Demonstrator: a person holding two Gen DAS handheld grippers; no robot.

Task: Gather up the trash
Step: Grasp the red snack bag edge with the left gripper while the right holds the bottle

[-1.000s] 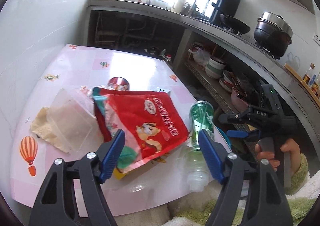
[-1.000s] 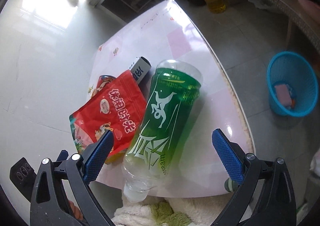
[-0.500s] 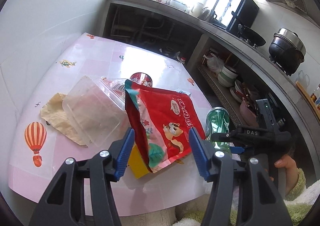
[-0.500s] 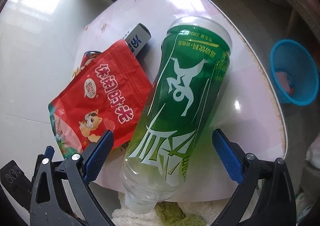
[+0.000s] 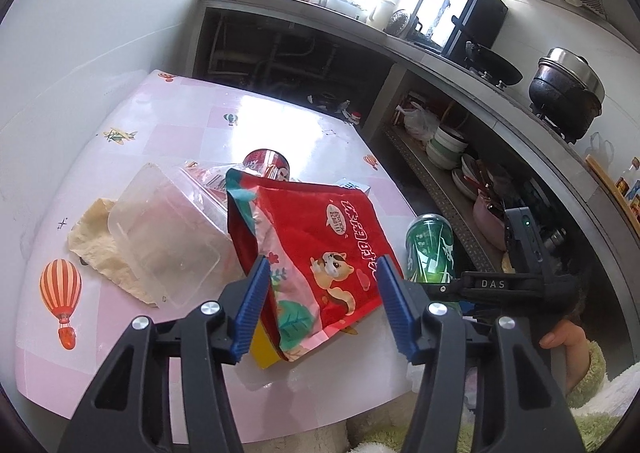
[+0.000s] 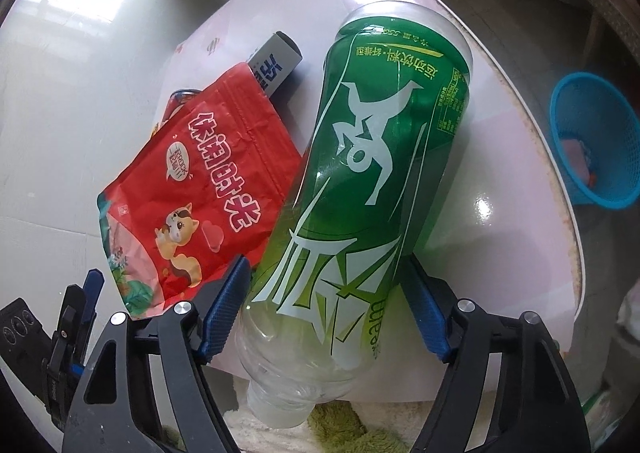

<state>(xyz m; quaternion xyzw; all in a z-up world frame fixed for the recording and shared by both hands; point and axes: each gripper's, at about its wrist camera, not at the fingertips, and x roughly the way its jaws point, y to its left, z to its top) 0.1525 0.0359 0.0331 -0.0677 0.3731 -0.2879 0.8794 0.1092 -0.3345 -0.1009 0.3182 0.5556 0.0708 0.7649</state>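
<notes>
A red snack bag (image 5: pixel 332 237) stands tented on the pink table (image 5: pixel 280 125), squeezed between the blue pads of my left gripper (image 5: pixel 322 301), which is shut on it. Just right of the bag lies a green bottle (image 6: pixel 368 157), neck toward me and over the table's near edge. My right gripper (image 6: pixel 324 313) straddles the bottle's lower body. Its jaws are closing, and both pads touch the bottle's sides. The left wrist view shows the same bottle (image 5: pixel 430 249) beside the bag.
A clear plastic tub (image 5: pixel 168 229) rests on a crumpled paper (image 5: pixel 92 241) left of the bag. A red can (image 5: pixel 266 163) and a small carton (image 6: pixel 276 63) lie behind it. A blue basket (image 6: pixel 596 141) stands on the floor to the right. Shelves hold bowls (image 5: pixel 444 141).
My left jaws narrowed onto the red bag, which folded up from flat. My right gripper came down closer over the bottle and its jaws closed in to the bottle's sides.
</notes>
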